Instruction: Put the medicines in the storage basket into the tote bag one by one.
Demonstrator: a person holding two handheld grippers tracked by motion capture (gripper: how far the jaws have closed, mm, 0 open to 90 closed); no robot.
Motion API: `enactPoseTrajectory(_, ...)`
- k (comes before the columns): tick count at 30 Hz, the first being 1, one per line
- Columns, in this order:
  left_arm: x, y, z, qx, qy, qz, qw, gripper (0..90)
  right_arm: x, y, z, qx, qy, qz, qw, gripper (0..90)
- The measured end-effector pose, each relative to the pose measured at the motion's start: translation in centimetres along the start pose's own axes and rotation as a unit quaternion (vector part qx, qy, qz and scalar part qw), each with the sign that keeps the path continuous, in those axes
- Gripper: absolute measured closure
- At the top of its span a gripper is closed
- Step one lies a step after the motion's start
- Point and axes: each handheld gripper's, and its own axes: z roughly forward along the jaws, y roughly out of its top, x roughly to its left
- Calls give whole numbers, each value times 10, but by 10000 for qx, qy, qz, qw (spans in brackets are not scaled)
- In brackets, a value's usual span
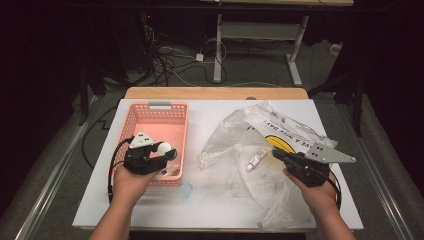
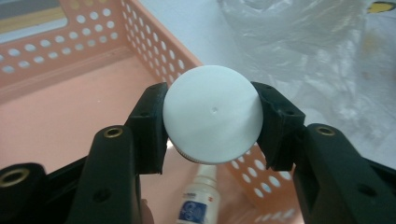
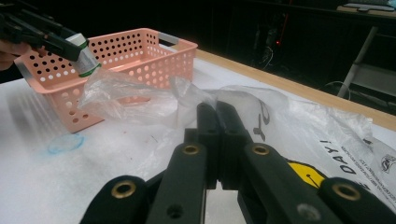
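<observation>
The left claw (image 2: 212, 126) grips a round white-capped jar (image 2: 212, 122) above the near right corner of the pink basket (image 1: 150, 112); released carelessly, it may strike the small bottle (image 2: 198, 205) below or tip over the rim; the right claw (image 3: 217, 140) is clenched empty over the plastic bag (image 1: 235, 135).

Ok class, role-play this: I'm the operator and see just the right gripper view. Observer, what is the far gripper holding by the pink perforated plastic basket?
Observer: The left gripper is shut on a round white plastic cap, seen top-on in the left gripper view.
Operator: Is anything in the basket?
Observer: Yes, a small white labelled bottle lies on the floor of the pink perforated plastic basket, below the cap.
Operator: And ahead of my jaws?
Observer: In the high view, a small pale bottle lies on or inside the crumpled clear plastic bag, just left of the right gripper.
</observation>
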Motion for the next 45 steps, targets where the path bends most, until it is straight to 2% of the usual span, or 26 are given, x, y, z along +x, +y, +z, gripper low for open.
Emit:
enactPoseTrajectory(6, -6, -9, -1, -64, 95, 97, 9999, 485, 0, -1, 0, 15, 9, -1, 10000, 900)
enactPoseTrajectory(9, -7, -11, -5, -201, 43, 27, 9998, 485, 0, 0, -1, 0, 1, -9, 10000, 900)
enactPoseTrajectory(11, -8, -12, -8, -250, 32, 53, 9997, 485, 0, 0, -1, -11, -2, -9, 10000, 900)
enactPoseTrajectory(14, -7, -11, -13, -387, -77, -63, 9992, 485, 0, 0, -1, -6, 8, -12, 10000, 900)
enactPoseTrajectory(17, -8, -10, -15, -459, -153, -84, 9988, 485, 0, 0, 0, -10, 32, -24, 10000, 900)
enactPoseTrajectory(21, -13, -7, -17, -495, -187, -2, 9986, 485, 1, -1, 1, -10, 41, -22, 10000, 900)
enactPoseTrajectory(25, -18, -6, -17, -563, -345, 57, 9978, 485, 1, -1, 1, 4, 39, -33, 10000, 900)
enactPoseTrajectory(32, -29, -3, -18, -673, -473, 162, 9965, 485, 1, 0, 0, 8, 44, -61, 10000, 900)
enactPoseTrajectory(37, -39, 0, -20, -797, -589, 259, 9947, 485, 1, 0, 0, -2, 47, -59, 10000, 900)
enactPoseTrajectory(45, -55, 2, -16, -856, -884, 357, 9918, 485, 1, 1, 0, -6, 57, -87, 9999, 900)
